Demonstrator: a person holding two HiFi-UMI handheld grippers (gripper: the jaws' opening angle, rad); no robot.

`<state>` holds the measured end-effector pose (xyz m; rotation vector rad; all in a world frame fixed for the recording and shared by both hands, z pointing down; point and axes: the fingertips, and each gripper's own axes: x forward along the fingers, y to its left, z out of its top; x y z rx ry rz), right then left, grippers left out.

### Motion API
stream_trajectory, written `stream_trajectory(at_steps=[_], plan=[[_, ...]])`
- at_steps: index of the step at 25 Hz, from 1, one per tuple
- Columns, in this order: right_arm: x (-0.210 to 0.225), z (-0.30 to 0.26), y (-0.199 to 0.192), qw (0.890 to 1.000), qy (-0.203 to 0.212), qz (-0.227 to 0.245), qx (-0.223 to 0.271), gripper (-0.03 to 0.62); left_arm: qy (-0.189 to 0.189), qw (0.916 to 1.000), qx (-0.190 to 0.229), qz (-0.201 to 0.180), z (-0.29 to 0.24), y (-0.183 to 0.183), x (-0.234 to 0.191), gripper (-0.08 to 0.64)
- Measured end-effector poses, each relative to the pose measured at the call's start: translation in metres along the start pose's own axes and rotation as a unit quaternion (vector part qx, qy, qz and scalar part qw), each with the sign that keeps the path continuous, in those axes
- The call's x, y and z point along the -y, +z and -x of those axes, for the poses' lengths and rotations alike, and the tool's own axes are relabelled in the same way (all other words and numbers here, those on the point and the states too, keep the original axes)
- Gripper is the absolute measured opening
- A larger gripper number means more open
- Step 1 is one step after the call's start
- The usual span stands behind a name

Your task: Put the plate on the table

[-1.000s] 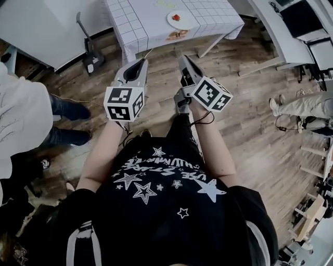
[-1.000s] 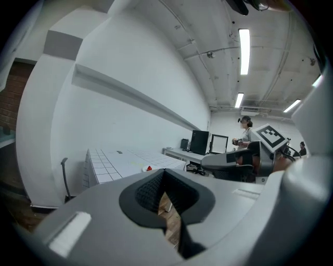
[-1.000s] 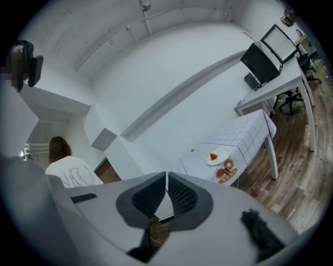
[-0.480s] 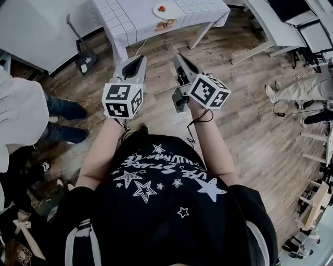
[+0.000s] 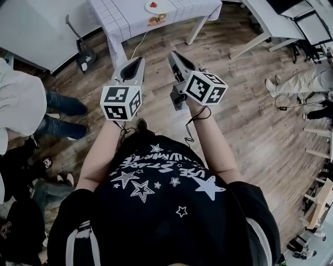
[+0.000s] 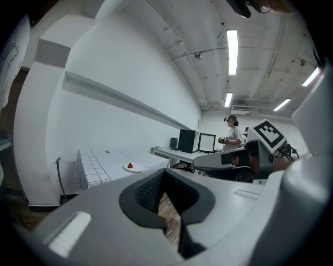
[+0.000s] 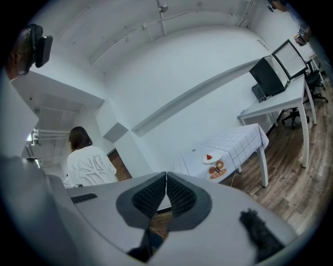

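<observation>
Left gripper (image 5: 136,62) and right gripper (image 5: 174,55) are both closed on nothing above the floor, well apart from the table (image 5: 117,15) at 12 o'clock, where the plate (image 5: 154,7) lies as required, so no placing move appears necessary.

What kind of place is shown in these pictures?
Probably an office or lab workroom: a long white desk carrying computer monitors, long ceiling strip lights, and a wood-plank floor with a table under a white grid-patterned cloth.
</observation>
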<state>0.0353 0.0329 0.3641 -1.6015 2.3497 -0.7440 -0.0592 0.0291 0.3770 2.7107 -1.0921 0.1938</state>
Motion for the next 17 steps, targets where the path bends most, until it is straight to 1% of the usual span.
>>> stream_trajectory(at_steps=[7, 11, 17], plan=[[-0.009, 0.018, -0.012, 1.000, 0.012, 0.006, -0.015, 0.014, 0.014, 0.9999, 0.001, 0.003, 0.016, -0.004, 0.013, 0.009], [-0.010, 0.024, -0.016, 0.999, 0.017, 0.019, -0.023, 0.014, 0.017, 0.9998, 0.003, 0.002, 0.022, -0.007, 0.020, 0.009], [-0.007, 0.030, -0.016, 1.000, 0.013, 0.008, -0.018, 0.014, 0.022, 0.9998, 0.002, 0.003, 0.026, -0.010, 0.022, 0.009]])
